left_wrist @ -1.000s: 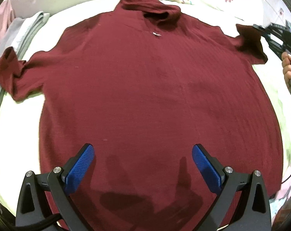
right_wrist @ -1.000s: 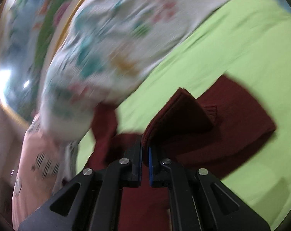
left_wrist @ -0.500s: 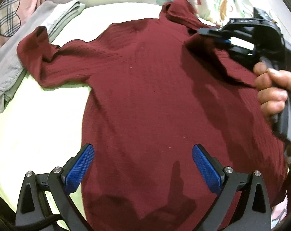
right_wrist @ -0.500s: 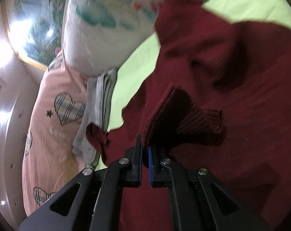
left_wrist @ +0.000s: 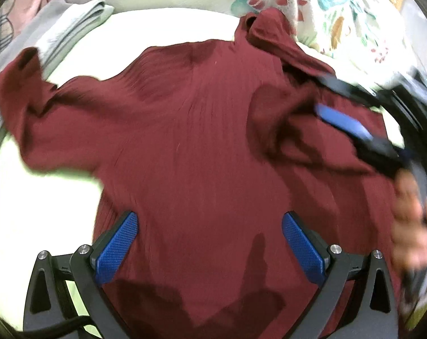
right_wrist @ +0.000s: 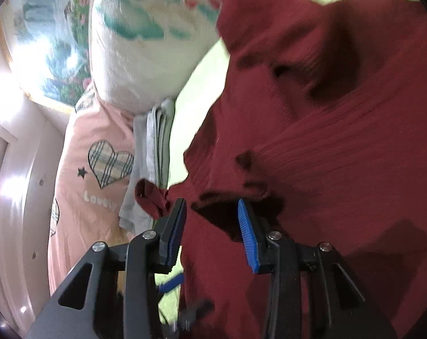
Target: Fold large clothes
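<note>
A large maroon ribbed sweater (left_wrist: 191, 141) lies spread on the pale bed sheet (left_wrist: 44, 197). Its right sleeve (left_wrist: 278, 113) is folded in over the chest; its left sleeve (left_wrist: 21, 84) sticks out to the left. My left gripper (left_wrist: 207, 243) is open and empty above the sweater's lower body. My right gripper (right_wrist: 210, 228) is open just over the folded sleeve (right_wrist: 230, 203), with its fingers apart; it also shows in the left wrist view (left_wrist: 354, 118), blurred, held in a hand.
A folded grey garment (left_wrist: 58, 25) lies at the bed's left edge, also in the right wrist view (right_wrist: 154, 152). A floral pillow (left_wrist: 312, 5) and a pink heart-print pillow (right_wrist: 95, 175) stand at the head of the bed.
My right gripper carried the right sleeve in across the chest, then opened and let it go. The left gripper moved closer over the sweater and stayed open.
</note>
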A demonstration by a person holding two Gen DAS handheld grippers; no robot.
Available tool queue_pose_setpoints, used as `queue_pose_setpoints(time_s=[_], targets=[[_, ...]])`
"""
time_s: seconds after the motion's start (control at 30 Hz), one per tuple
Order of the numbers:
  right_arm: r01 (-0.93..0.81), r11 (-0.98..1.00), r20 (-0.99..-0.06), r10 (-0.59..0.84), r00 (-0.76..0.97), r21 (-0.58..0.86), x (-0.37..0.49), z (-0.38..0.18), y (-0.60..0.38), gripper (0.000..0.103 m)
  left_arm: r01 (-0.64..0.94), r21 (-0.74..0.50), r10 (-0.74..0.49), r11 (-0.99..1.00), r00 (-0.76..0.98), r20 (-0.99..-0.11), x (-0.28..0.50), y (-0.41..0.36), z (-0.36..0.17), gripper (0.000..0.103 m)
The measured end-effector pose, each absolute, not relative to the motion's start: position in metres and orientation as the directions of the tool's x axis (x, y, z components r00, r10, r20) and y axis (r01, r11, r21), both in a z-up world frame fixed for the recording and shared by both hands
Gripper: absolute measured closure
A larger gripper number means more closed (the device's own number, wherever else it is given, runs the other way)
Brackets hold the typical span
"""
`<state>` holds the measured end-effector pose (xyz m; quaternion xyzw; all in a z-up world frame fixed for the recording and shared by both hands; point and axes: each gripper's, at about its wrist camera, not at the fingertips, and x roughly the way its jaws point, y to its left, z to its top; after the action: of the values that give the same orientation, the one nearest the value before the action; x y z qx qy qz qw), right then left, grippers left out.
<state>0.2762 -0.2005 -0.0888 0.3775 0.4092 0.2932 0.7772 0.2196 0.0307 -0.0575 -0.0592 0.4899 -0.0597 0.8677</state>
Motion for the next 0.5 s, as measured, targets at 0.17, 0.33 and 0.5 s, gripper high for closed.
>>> queue_pose_setpoints(time_s=[0.17, 0.33, 0.5], targets=[[-0.106, 0.567, -0.386, 0.675, 0.629, 0.817, 0.236, -0.073, -0.259, 0.061, 0.096, -0.208, -0.227, 0.973, 0.502, -0.834, 0.278, 0.002, -0.060, 0.001], [-0.048, 0.577, -0.385, 0.602, 0.700, 0.816, 0.201, -0.072, -0.300, 0.056, 0.095, -0.101, -0.136, 0.990, 0.526, -0.839, 0.313, -0.022, -0.066, 0.043], [-0.003, 0.618, -0.408, 0.522, 0.749, 0.786, 0.180, -0.065, -0.325, 0.055, 0.079, -0.199, -0.210, 0.977, 0.542, -0.813, 0.317, -0.003, -0.068, 0.098]])
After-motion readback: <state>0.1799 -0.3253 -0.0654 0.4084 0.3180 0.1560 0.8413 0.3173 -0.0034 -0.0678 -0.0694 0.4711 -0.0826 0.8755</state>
